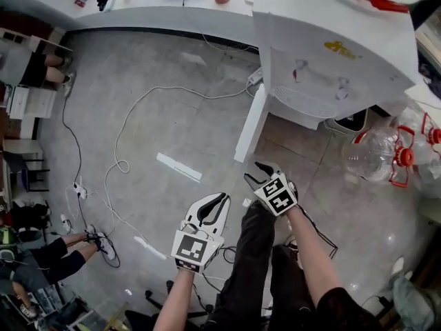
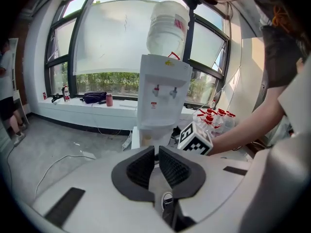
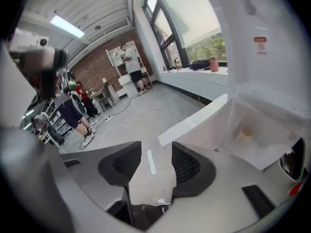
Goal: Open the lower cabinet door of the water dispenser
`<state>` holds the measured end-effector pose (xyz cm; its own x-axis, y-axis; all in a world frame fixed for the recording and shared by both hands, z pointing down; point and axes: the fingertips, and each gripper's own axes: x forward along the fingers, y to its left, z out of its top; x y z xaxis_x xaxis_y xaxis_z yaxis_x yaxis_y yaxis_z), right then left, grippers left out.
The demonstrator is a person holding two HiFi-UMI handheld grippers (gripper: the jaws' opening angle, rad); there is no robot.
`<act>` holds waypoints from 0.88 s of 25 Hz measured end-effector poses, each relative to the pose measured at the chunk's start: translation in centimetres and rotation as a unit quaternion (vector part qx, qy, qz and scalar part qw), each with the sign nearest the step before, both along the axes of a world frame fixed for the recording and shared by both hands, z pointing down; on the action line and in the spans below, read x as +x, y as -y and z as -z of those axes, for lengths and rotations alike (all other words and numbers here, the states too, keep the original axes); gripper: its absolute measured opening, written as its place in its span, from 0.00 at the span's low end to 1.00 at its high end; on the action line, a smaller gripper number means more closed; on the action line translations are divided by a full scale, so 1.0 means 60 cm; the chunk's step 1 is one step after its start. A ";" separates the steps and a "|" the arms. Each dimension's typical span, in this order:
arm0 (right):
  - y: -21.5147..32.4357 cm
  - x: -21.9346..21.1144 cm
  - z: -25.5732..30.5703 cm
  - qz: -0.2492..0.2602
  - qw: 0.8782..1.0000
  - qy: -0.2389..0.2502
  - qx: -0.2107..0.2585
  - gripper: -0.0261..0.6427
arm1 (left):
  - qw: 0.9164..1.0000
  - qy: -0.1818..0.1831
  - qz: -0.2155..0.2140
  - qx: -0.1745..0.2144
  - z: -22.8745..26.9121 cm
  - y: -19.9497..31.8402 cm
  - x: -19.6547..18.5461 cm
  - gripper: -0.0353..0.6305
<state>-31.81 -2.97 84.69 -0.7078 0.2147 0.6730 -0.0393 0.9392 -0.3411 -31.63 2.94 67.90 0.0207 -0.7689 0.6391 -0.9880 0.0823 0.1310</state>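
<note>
The white water dispenser (image 1: 331,67) stands at the upper right of the head view, and its lower cabinet door (image 1: 249,126) is swung out to the left. In the right gripper view the door (image 3: 194,123) stands open and the white cabinet inside (image 3: 262,130) shows. My right gripper (image 1: 256,172) hangs just below the door's free edge, apart from it, open with nothing between its pads (image 3: 155,147). My left gripper (image 1: 222,198) is lower and to the left, away from the dispenser (image 2: 160,91). Its jaws (image 2: 156,149) are shut on nothing.
Empty water bottles with red caps (image 1: 386,154) lie right of the dispenser. White cables (image 1: 124,136) and a white strip (image 1: 178,166) lie on the grey floor. A window counter (image 1: 158,5) runs along the back. People stand at the left (image 1: 41,67). My own legs (image 1: 255,267) are below.
</note>
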 end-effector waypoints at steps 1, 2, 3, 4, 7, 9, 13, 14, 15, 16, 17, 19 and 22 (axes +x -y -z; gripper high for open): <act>0.006 0.012 0.031 -0.020 1.000 0.008 -0.010 0.34 | 1.000 0.000 -0.004 -0.003 0.007 0.000 0.006 0.09; 0.011 0.024 0.063 -0.037 0.999 0.017 -0.020 0.34 | 1.000 0.000 -0.008 -0.005 0.018 0.000 0.012 0.09; 0.014 0.036 0.097 -0.053 0.998 0.028 -0.030 0.32 | 1.000 0.001 -0.012 -0.005 0.031 0.000 0.018 0.09; 0.017 0.048 0.133 -0.066 0.996 0.038 -0.039 0.30 | 1.000 0.001 -0.015 -0.004 0.046 0.001 0.023 0.09; 0.033 0.079 0.243 -0.097 0.992 0.067 -0.053 0.28 | 1.000 0.007 -0.027 0.005 0.092 0.012 0.035 0.09; 0.038 0.097 0.316 -0.111 0.989 0.085 -0.057 0.28 | 0.999 0.014 -0.037 0.009 0.122 0.020 0.040 0.09; 0.036 0.137 0.463 -0.117 0.986 0.112 -0.051 0.26 | 0.999 0.016 -0.042 0.019 0.198 0.031 0.055 0.10; 0.035 0.148 0.497 -0.115 0.986 0.116 -0.045 0.26 | 0.999 0.015 -0.042 0.025 0.220 0.034 0.062 0.09; 0.035 0.160 0.529 -0.112 0.986 0.120 -0.040 0.26 | 0.999 0.014 -0.043 0.030 0.243 0.037 0.069 0.09; 0.033 0.172 0.558 -0.112 0.985 0.125 -0.038 0.26 | 0.998 0.015 -0.044 0.034 0.265 0.039 0.077 0.09; 0.032 0.183 0.585 -0.113 0.984 0.131 -0.040 0.26 | 0.998 0.017 -0.045 0.038 0.288 0.040 0.085 0.09; 0.029 0.209 0.633 -0.120 0.981 0.145 -0.046 0.25 | 0.998 0.022 -0.048 0.045 0.331 0.041 0.105 0.09; 0.029 0.249 0.694 -0.127 0.978 0.160 -0.039 0.23 | 0.996 0.012 -0.051 0.068 0.395 0.042 0.144 0.09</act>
